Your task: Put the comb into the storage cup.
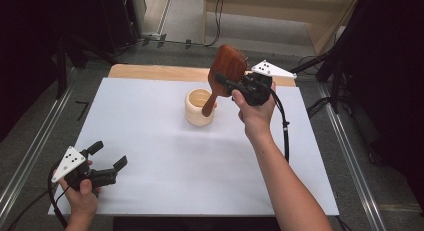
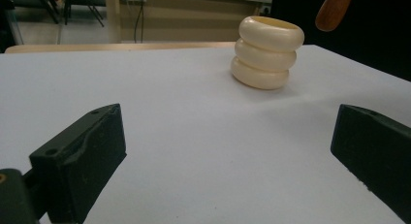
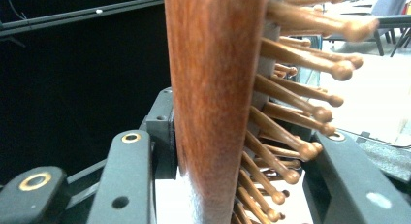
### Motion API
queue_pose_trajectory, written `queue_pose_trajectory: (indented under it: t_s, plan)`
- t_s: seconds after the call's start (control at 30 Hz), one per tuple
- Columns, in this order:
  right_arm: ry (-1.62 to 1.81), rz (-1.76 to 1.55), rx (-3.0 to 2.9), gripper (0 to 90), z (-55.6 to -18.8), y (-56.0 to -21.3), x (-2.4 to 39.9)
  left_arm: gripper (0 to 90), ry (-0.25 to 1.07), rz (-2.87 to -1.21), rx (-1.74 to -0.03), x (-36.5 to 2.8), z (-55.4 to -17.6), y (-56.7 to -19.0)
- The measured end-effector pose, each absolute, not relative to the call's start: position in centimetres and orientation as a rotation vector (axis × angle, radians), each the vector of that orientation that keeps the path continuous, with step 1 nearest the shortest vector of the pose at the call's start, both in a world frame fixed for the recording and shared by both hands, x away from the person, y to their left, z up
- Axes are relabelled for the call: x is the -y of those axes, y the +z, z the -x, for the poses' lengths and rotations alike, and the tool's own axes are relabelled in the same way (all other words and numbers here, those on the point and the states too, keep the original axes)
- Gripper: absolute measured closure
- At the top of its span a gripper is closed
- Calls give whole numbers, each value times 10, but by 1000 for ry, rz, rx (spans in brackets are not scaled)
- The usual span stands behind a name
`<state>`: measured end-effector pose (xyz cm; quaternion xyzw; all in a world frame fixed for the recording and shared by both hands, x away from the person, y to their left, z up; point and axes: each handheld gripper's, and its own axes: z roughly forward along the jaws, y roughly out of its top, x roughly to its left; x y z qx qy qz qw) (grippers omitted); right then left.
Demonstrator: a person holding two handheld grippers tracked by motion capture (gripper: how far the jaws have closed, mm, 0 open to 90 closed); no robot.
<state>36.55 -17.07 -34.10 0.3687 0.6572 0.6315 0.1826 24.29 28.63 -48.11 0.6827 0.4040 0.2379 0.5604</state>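
A wooden paddle hairbrush (image 1: 229, 63) is held up over the far middle of the white table (image 1: 160, 151), with my right gripper (image 1: 226, 84) shut on its head and the bristles facing away. Its handle slants down-left toward a cream ribbed cup (image 1: 198, 119). In the left gripper view the handle's tip (image 2: 333, 10) hangs above and to the right of the cup (image 2: 267, 52), outside it. The right gripper view shows the brush back (image 3: 213, 88) and pegs pinched between the jaws of the right gripper (image 3: 237, 183). My left gripper (image 1: 110, 155) rests open at the near left corner; its jaws (image 2: 228, 156) hold nothing.
A wooden strip (image 1: 150, 71) runs along the table's far edge. Metal rails (image 1: 35, 151) flank the table on both sides. Cables trail from both grippers, and dark stands crowd the floor at the far left and right.
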Motion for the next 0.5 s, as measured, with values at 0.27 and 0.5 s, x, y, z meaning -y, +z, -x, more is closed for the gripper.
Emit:
queue_pose_trajectory:
  t_s: [0.27,0.5]
  plan:
    - [1768,-1030,-1852,520,-373,-336,166,0,560,-1614,-950,-287,-243,-481]
    - [1746,-1035,-1843,520,-381,-336,162,0,559,-1615,-947,-286,-243,-481]
